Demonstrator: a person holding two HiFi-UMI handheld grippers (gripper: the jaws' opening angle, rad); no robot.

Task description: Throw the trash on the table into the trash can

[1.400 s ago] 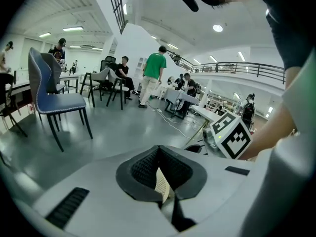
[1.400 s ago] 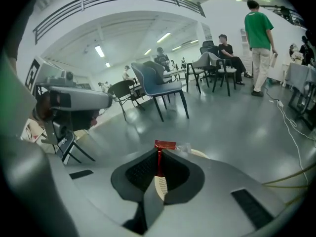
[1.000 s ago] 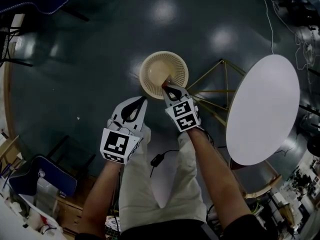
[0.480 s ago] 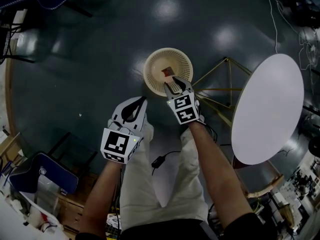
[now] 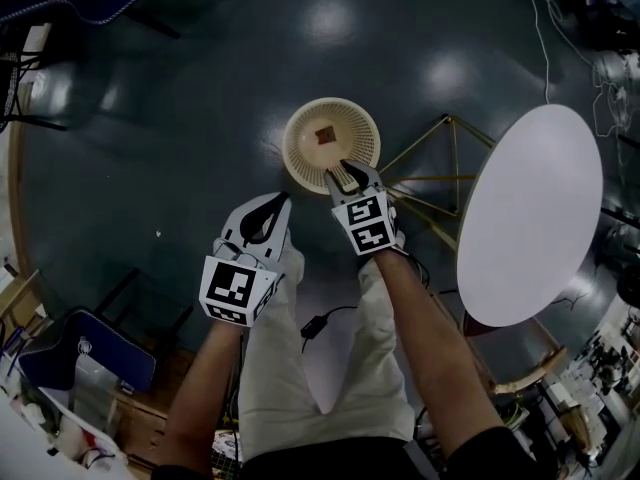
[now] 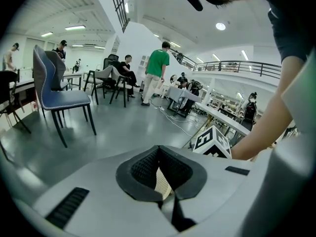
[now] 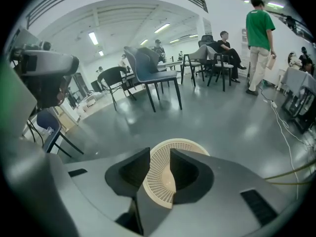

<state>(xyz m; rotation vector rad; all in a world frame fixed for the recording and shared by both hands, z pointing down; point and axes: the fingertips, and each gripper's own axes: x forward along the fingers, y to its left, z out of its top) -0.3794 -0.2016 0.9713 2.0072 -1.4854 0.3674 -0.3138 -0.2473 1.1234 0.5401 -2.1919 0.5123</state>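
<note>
Over the dark floor (image 5: 150, 118), beside the round white table (image 5: 530, 208), we stand with both grippers held out toward the cream mesh trash can (image 5: 300, 158). Our right gripper (image 5: 346, 171) hangs at the near rim of the can, tilted down into it. Its jaws have just been opening and now stand apart with nothing between them; in the right gripper view only the can's lattice wall shows through the gap. A small reddish-brown scrap (image 5: 323, 134) lies on the bottom of the can, well clear of the jaws. We judge from this that the drop is made and the release step is at its end.

Our left gripper (image 5: 283, 203) waits nearer to us and to the left, apart from the can. Its jaws are closed tip to tip on nothing, and a sliver of the can shows through the hollow behind the tips.

As far as the head view shows it, the table top is bare white, and we see no other trash on it. Our judgement is that the task is at or near its finish. The next move calls for drawing the right gripper back from the rim without knocking the light can. We should then turn toward the table to check for anything left. If something is there, the released jaws are ready to take it.
</note>
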